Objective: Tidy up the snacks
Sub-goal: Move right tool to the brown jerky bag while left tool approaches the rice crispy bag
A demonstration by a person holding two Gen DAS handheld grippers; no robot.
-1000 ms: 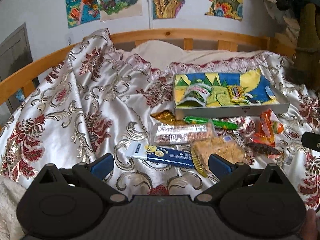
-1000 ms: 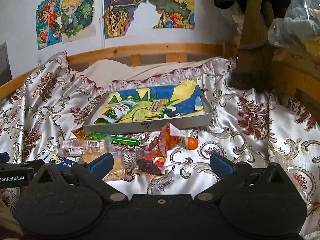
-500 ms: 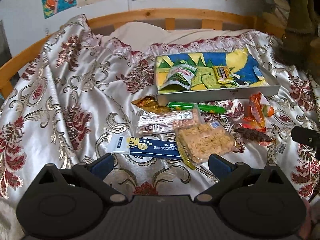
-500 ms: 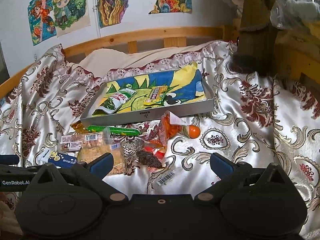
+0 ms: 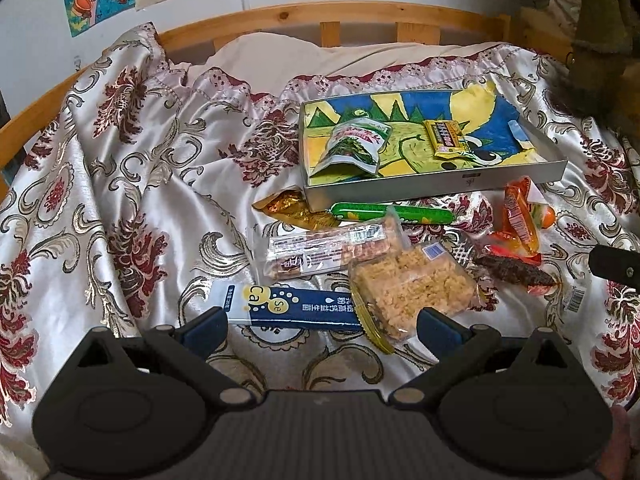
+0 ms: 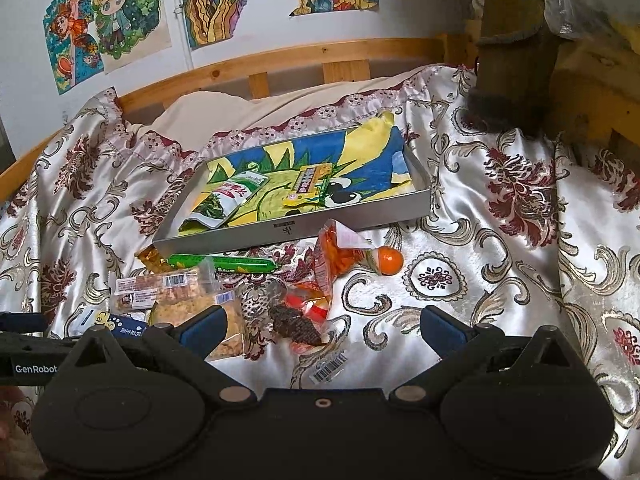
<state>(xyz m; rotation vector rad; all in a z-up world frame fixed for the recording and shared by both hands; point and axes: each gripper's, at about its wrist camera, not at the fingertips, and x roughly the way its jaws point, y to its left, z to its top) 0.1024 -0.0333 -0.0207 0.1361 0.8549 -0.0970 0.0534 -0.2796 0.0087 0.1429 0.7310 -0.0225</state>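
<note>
Closer now, my left claw [image 5: 320,330] gapes empty over the blue packet [image 5: 296,307]; right claw [image 6: 322,326] wide, empty too.

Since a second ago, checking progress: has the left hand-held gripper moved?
Yes. The left hand-held gripper has advanced toward the blue snack packet and tilted down.

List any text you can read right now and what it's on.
"GenRobot": on the left tool, seen from the right wrist view.
"Ca" and "Se": on the blue packet; its other characters are not clear enough to quote.
Green bag, yellow bar, box front mark, barcode stickers: printing present, too small or blurred to read.
</note>
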